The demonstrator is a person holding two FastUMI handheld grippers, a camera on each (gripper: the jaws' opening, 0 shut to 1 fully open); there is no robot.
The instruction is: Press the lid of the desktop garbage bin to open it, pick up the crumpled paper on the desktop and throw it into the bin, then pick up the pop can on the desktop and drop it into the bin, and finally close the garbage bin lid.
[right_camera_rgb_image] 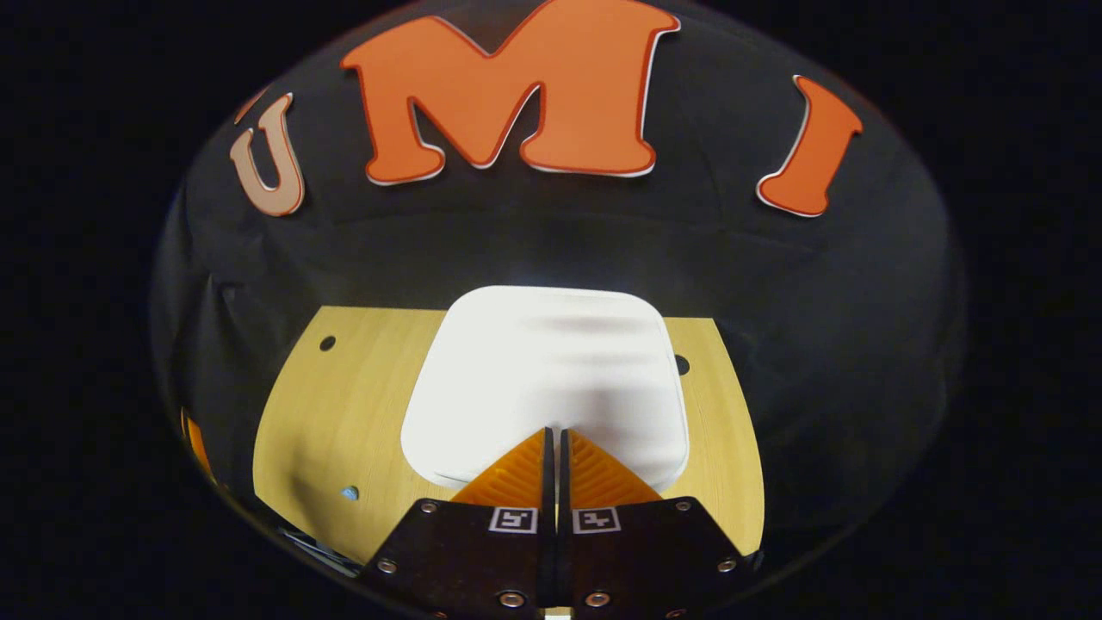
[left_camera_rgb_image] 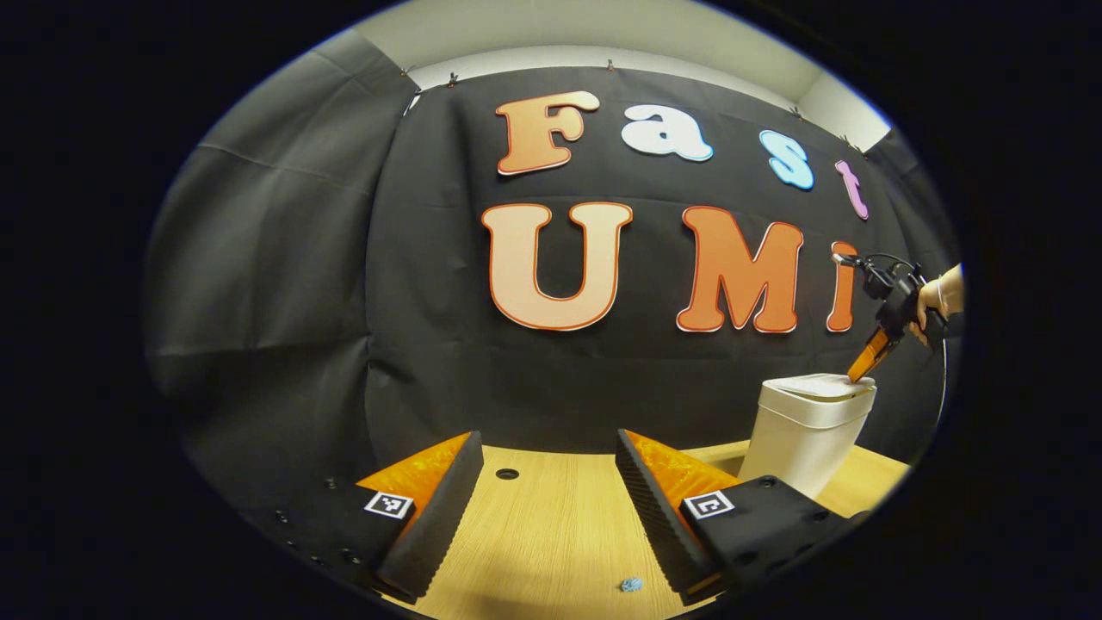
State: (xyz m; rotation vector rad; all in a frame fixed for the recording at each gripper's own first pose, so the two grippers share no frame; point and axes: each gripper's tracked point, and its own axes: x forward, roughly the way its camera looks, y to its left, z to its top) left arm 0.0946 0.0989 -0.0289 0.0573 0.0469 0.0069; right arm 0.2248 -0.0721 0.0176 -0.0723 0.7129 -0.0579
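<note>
So we're at step one: the right gripper (right_camera_rgb_image: 555,435), fingers pinched together with nothing between them, is poking down at the near edge of the bin lid (right_camera_rgb_image: 551,362), which looks shut. The garbage bin (left_camera_rgb_image: 805,430) sits at about 3 o'clock from the left gripper (left_camera_rgb_image: 547,491), whose fingers are wide apart and empty. Next it probably needs a firm push, then a lift clear so the lid can pop.

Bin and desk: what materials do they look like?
Bin: likely plastic, white, smooth and matte, with rounded moulded corners and a soft sheen on the lid. Desk: wood-look, pale straight grain, flat finish; could be laminate or veneer.
</note>
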